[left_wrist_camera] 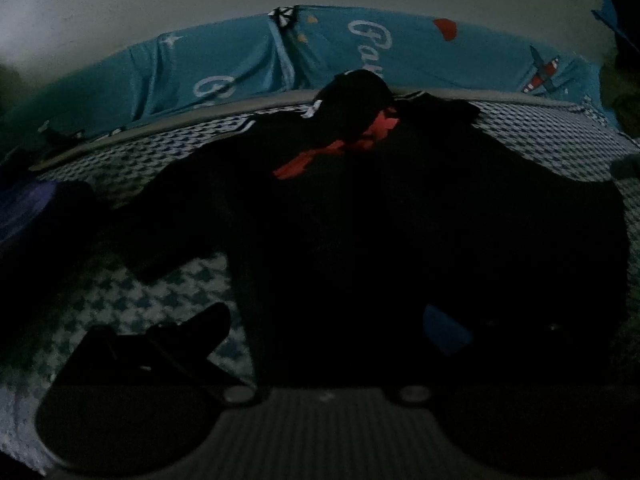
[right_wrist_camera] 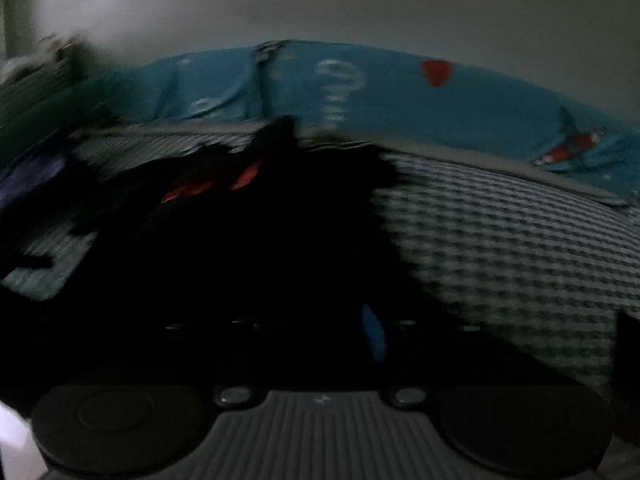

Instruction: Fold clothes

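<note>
A black garment [left_wrist_camera: 380, 220] with red patches near its collar [left_wrist_camera: 308, 160] lies spread on a blue-and-white checked bed sheet [left_wrist_camera: 132, 304]. In the left wrist view my left gripper [left_wrist_camera: 320, 332] stands open and wide at the garment's near edge. Its dark left finger [left_wrist_camera: 196, 332] is over the sheet and its blue-padded right finger [left_wrist_camera: 448, 332] is over the cloth. The right wrist view is blurred. There the black garment [right_wrist_camera: 240, 260] fills the left half, and my right gripper [right_wrist_camera: 320, 328] hangs over it. Only its blue pad [right_wrist_camera: 374, 334] shows, right of centre, and I see no cloth gripped.
A turquoise blanket [left_wrist_camera: 420, 52] with white lettering, a red heart and a toy plane print lies bunched along the pale wall behind the bed. A purple item [left_wrist_camera: 24, 208] sits at the left edge. Checked sheet [right_wrist_camera: 500, 240] shows bare to the garment's right.
</note>
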A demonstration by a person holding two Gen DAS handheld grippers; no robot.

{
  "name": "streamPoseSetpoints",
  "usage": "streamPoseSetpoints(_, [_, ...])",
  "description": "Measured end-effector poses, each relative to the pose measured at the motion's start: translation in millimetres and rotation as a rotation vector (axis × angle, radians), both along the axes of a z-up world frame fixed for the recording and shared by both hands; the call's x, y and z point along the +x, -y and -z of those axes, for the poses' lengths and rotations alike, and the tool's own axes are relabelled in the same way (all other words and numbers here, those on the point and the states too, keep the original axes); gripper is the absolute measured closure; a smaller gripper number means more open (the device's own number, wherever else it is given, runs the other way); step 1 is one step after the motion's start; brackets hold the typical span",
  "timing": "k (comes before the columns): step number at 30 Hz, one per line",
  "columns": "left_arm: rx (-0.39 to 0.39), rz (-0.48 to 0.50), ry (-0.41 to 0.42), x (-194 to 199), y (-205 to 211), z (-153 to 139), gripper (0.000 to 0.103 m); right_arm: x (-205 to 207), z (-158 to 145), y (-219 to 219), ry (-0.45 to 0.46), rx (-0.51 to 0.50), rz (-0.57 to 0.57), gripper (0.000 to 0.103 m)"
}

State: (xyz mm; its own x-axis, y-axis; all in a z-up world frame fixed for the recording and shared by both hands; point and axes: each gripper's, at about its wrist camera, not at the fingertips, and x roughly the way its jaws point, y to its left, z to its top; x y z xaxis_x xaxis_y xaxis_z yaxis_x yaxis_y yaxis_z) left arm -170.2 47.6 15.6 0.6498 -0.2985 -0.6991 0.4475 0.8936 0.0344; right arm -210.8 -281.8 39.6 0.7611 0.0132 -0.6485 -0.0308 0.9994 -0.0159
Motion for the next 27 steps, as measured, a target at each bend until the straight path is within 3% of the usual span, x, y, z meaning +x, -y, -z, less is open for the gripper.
streamPoseSetpoints(2, [-0.002, 0.005, 0.0, 4, 4, 1, 0.0, 5, 0, 22, 0.016, 0.02, 0.045, 0.042])
streamPoseSetpoints(4, [-0.005, 0.012, 0.0, 8, 8, 2, 0.0, 9, 1, 40, 0.009, 0.049, 0.088, 0.038])
streamPoseSetpoints(9, [-0.011, 0.017, -0.017, 17, 15, 8, 0.0, 27, 21, 71, -0.094, 0.193, 0.137, 0.036])
streamPoseSetpoints(12, [-0.004, 0.014, -0.024, 20, 17, 13, 0.0, 36, 31, 80, -0.143, 0.217, 0.174, 0.036])
streamPoseSetpoints(13, [0.0, 0.014, -0.025, 20, 17, 15, 0.0, 37, 35, 81, -0.163, 0.231, 0.176, 0.043])
streamPoseSetpoints(14, [0.003, 0.014, -0.025, 21, 18, 17, 0.0, 39, 38, 82, -0.182, 0.246, 0.178, 0.065])
streamPoseSetpoints(15, [0.004, 0.016, -0.024, 21, 19, 18, 0.0, 39, 39, 82, -0.194, 0.244, 0.182, 0.075])
streamPoseSetpoints(16, [0.004, 0.017, -0.024, 21, 19, 19, 0.0, 37, 38, 82, -0.198, 0.223, 0.187, 0.094])
streamPoseSetpoints(19, [0.0, 0.014, -0.028, 20, 17, 20, 0.0, 24, 28, 85, -0.18, 0.267, 0.203, 0.095])
streamPoseSetpoints(22, [0.003, 0.015, -0.032, 20, 16, 20, 0.0, 8, 15, 85, -0.137, 0.245, 0.234, 0.096])
streamPoseSetpoints(27, [0.002, 0.007, -0.044, 19, 12, 21, 0.0, 3, 27, 77, -0.236, 0.134, 0.313, 0.096])
